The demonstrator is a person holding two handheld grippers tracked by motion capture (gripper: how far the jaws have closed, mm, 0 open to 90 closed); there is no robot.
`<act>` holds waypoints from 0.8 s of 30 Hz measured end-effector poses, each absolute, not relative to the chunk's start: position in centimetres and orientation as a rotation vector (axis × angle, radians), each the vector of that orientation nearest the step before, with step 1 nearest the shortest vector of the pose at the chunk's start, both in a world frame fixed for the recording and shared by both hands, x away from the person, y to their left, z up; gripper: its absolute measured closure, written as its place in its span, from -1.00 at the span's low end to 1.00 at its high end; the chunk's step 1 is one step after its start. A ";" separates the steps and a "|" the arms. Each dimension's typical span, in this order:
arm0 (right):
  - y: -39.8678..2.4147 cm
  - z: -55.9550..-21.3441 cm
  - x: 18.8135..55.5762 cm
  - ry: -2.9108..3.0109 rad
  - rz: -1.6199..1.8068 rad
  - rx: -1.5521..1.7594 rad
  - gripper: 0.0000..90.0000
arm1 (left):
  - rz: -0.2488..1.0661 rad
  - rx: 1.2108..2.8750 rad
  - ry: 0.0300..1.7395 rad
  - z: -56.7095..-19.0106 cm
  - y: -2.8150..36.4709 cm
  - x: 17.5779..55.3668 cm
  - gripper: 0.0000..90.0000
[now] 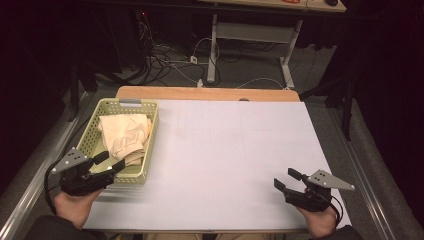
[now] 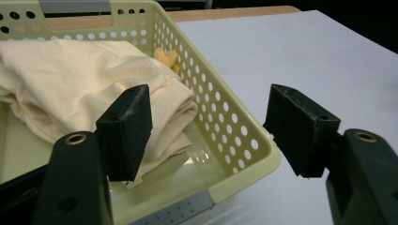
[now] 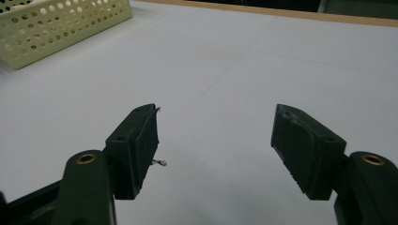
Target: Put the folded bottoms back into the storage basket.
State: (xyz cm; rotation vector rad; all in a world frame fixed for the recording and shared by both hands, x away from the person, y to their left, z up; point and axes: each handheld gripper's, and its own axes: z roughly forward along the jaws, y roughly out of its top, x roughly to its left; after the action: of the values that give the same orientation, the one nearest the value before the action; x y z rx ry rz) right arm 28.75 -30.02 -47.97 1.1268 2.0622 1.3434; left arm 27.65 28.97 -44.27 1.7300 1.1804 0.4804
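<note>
A pale green perforated basket (image 1: 151, 140) stands at the table's left, holding a crumpled cream cloth (image 1: 125, 135). My left gripper (image 1: 111, 162) hovers at the basket's near right corner, open. In the left gripper view its jaws straddle the basket wall (image 2: 220, 126): one jaw is inside next to the cloth (image 2: 70, 84), the other outside over the table, and nothing is pressed between them. My right gripper (image 1: 287, 179) rests low at the table's front right, open and holding nothing, with bare white surface between its fingertips (image 3: 216, 140).
A white sheet (image 1: 225, 160) covers the wooden table. A small yellowish item (image 2: 166, 57) lies in the basket behind the cloth. Cables and desk legs (image 1: 214, 50) stand on the floor beyond the far edge. Dark curtains flank both sides.
</note>
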 end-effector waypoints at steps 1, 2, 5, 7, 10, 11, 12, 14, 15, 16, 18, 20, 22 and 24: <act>-30.0 -48.0 28.8 2.062 1.343 1.128 -0.28 | 0.478 1.730 1.181 -44.3 29.0 27.6 -0.32; -30.0 -48.0 28.8 2.062 1.343 1.131 -0.28 | 0.476 1.732 1.183 -44.4 29.0 27.6 -0.32; -30.1 -48.0 28.8 2.058 1.344 1.136 -0.28 | 0.476 1.724 1.184 -44.5 29.1 27.5 -0.32; -30.1 -48.0 28.8 2.059 1.344 1.137 -0.28 | 0.475 1.722 1.186 -44.6 29.1 27.5 -0.32; -30.1 -48.0 28.7 2.060 1.344 1.134 -0.28 | 0.472 1.717 1.191 -44.9 29.1 27.4 -0.32; -30.1 -48.0 28.7 2.060 1.344 1.136 -0.28 | 0.472 1.715 1.193 -45.1 29.2 27.5 -0.32; -30.1 -48.0 28.7 2.060 1.345 1.135 -0.28 | 0.471 1.712 1.196 -45.2 29.2 27.5 -0.32; -30.2 -48.0 28.6 2.059 1.345 1.138 -0.28 | 0.470 1.711 1.200 -45.4 29.2 27.5 -0.32; -30.3 -48.0 28.5 2.055 1.347 1.139 -0.28 | 0.472 1.712 1.201 -45.5 29.2 27.5 -0.32; -30.5 -48.0 28.4 2.049 1.351 1.144 -0.28 | 0.475 1.710 1.201 -45.6 29.3 27.5 -0.32; -30.8 -48.0 28.2 2.038 1.358 1.153 -0.28 | 0.477 1.703 1.204 -45.7 29.3 27.5 -0.32; -30.9 -48.0 28.1 2.035 1.361 1.156 -0.28 | 0.476 1.699 1.210 -45.9 29.4 27.4 -0.32; -31.0 -48.0 28.1 2.035 1.363 1.158 -0.28 | 0.475 1.690 1.214 -46.1 29.5 27.3 -0.32; -31.0 -48.0 28.0 2.036 1.362 1.159 -0.28 | 0.477 1.685 1.217 -46.2 29.6 27.2 -0.32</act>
State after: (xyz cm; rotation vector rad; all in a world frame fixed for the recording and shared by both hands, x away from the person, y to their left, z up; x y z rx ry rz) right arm 28.03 -31.03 -48.02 1.1592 2.0360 1.3618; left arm 27.23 29.60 -46.21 1.6854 1.2169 0.4770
